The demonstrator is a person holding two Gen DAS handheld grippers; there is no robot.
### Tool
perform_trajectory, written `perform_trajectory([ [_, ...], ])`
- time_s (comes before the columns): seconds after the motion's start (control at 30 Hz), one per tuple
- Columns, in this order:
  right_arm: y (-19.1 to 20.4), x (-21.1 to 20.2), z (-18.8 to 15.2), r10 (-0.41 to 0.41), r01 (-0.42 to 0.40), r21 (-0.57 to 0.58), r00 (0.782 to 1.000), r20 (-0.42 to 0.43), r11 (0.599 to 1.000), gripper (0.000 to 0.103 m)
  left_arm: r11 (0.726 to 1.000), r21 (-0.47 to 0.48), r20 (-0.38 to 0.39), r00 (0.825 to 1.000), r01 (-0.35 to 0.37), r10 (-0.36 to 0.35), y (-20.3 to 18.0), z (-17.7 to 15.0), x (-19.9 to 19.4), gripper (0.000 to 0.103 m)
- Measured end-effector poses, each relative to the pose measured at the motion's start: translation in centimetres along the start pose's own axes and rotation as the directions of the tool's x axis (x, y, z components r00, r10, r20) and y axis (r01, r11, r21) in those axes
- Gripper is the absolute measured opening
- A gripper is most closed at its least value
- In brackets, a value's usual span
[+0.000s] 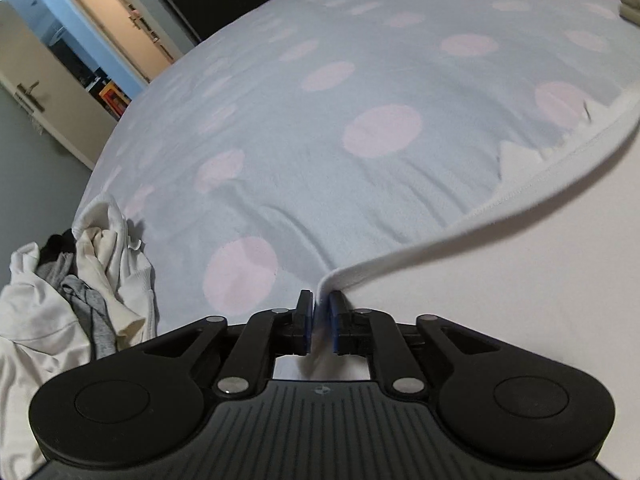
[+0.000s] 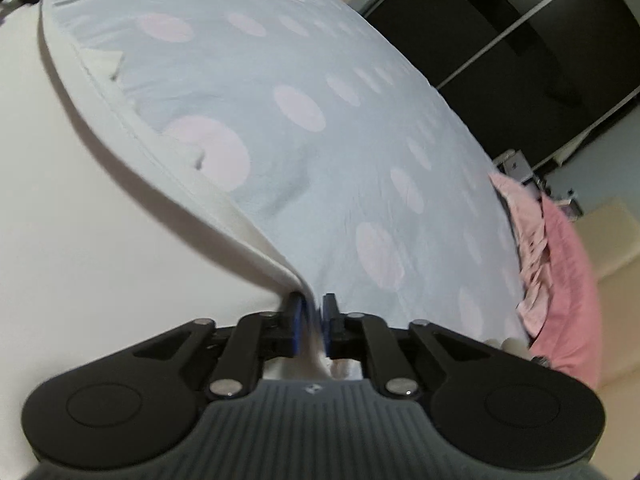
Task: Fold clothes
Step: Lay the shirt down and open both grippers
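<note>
White garment hem runs between the slightly parted pads of left gripper and right gripper; neither visibly clamps it; dotted bed beneath.

White garment was stretched taut over the pale blue pink-dotted bed, its hemmed edge sagging in a curve between two corners, each corner sitting between blue-padded fingers, slightly parted.

Both grippers — left gripper, right gripper — angled down, fingers slightly parted.
</note>
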State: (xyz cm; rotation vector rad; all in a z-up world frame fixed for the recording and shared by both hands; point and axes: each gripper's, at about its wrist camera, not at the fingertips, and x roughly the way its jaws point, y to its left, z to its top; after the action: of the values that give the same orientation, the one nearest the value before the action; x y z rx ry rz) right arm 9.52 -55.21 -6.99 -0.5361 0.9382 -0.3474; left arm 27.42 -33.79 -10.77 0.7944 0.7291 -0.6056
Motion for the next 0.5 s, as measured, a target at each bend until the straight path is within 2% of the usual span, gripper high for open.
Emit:
perform_trajectory([
  [0.07, -0.1, -0.4, -0.1, -0.01, 0.01, 0.043, 1.0, -0.009, 0.999, 0.022, 0.998, -0.056, 0.018, 0.999, -0.035, 0.036, 0.7, 0.2, -0.1, 0.019],
  [0.17, -1.5, -0.6, -0.1, -0.035, 0.038, 0.115, 0.999, -0.026, 0.993, 0.027, 0.989, -0.145, 0.022, 0.999, -0.032, 0.036, 2.3, 0.3, -0.9, 0.019],
  [0.23, -2.8, -0.9, -0.4, -0.023, 0.028, 0.174, 0.999, -0.033, 0.984, 0.028, 0.985, -0.173, 0.028, 0.999, -0.019, 0.024, 2.8, 0.0, -2.2, 0.019],
  [0.33, -4.4, -1.1, -0.8, -0.006, 0.014, 0.232, 0.999, -0.036, 0.973, 0.029, 0.982, -0.189, 0.041, 0.999, -0.009, 0.017, 3.5, -1.0, -4.4, 0.024],
  [0.5, -5.1, -4.5, -3.3, 0.068, -0.057, 0.286, 0.997, -0.027, 0.956, 0.029, 0.976, -0.21, 0.05, 0.998, 0.053, -0.043, 4.3, -3.9, -7.9, 0.025],
])
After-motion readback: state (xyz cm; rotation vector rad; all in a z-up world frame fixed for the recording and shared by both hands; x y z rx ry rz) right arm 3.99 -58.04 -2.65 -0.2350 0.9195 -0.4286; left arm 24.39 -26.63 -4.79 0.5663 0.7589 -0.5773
